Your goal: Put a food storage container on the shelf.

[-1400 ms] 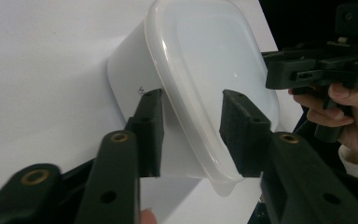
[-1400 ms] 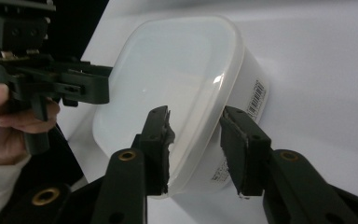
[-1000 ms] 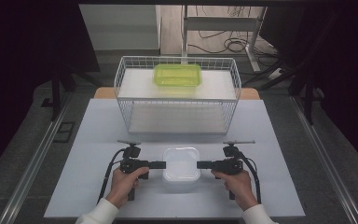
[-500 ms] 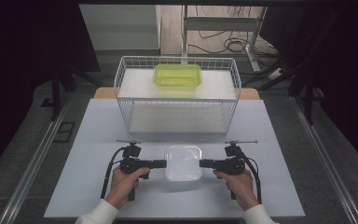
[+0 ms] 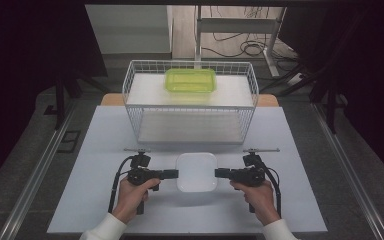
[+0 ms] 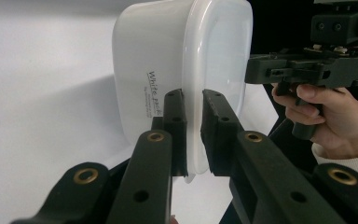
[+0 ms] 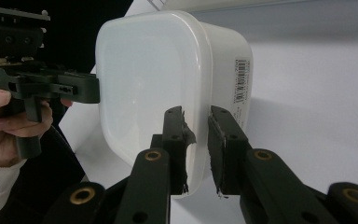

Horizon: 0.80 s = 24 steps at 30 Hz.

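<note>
A white lidded plastic container hangs between my two grippers near the table's front edge, seemingly a little above the white tabletop. My left gripper is shut on its left rim, and my right gripper is shut on its right rim. In the left gripper view the jaws pinch the lid's edge of the container, with the right gripper holding the far side. In the right gripper view the jaws clamp the rim of the container, and the left gripper holds the opposite side.
A white wire basket stands at the back middle of the table, with a green lidded container in its far part. Bare white tabletop lies to either side of the basket and between it and the grippers.
Both grippers and the white container held between them have moved slightly away from the person, toward the basket. The grip on both rims is unchanged.
</note>
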Each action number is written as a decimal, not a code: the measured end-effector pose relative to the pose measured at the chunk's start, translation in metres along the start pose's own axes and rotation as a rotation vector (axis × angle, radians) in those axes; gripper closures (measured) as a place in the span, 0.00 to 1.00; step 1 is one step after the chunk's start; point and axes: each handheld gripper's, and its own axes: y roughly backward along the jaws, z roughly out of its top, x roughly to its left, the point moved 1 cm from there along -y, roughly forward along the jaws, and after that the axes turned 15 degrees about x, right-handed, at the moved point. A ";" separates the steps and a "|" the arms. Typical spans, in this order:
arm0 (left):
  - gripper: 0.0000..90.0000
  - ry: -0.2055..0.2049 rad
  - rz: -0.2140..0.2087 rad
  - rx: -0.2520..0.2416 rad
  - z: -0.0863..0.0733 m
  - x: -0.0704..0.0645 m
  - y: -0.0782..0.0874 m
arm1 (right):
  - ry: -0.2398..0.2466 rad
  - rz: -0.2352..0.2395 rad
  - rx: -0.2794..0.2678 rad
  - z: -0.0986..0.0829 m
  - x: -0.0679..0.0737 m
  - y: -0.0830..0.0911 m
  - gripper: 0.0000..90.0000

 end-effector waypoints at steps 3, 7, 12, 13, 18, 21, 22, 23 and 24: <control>0.90 -0.014 0.005 -0.007 0.001 -0.003 0.003 | 0.009 0.001 -0.009 0.001 0.003 0.003 0.85; 0.90 -0.022 0.012 -0.019 0.002 -0.005 0.007 | 0.022 -0.006 -0.019 0.003 0.008 0.004 0.85; 0.90 -0.034 0.016 -0.029 0.003 -0.008 0.012 | 0.037 -0.009 -0.027 0.006 0.013 0.007 0.85; 0.90 -0.038 0.018 -0.031 0.003 -0.010 0.013 | 0.042 -0.012 -0.030 0.007 0.014 0.008 0.85; 0.90 -0.063 0.034 -0.049 0.005 -0.017 0.022 | 0.069 -0.025 -0.048 0.011 0.024 0.013 0.85; 0.90 -0.072 0.031 -0.058 0.007 -0.020 0.027 | 0.081 -0.028 -0.059 0.014 0.029 0.017 0.85; 0.90 -0.074 0.031 -0.061 0.009 -0.022 0.029 | 0.087 -0.030 -0.062 0.015 0.031 0.018 0.85; 0.90 -0.077 0.032 -0.064 0.010 -0.023 0.030 | 0.090 -0.032 -0.066 0.016 0.032 0.020 0.85; 0.90 -0.083 0.035 -0.068 0.013 -0.026 0.033 | 0.095 -0.035 -0.072 0.018 0.034 0.022 0.85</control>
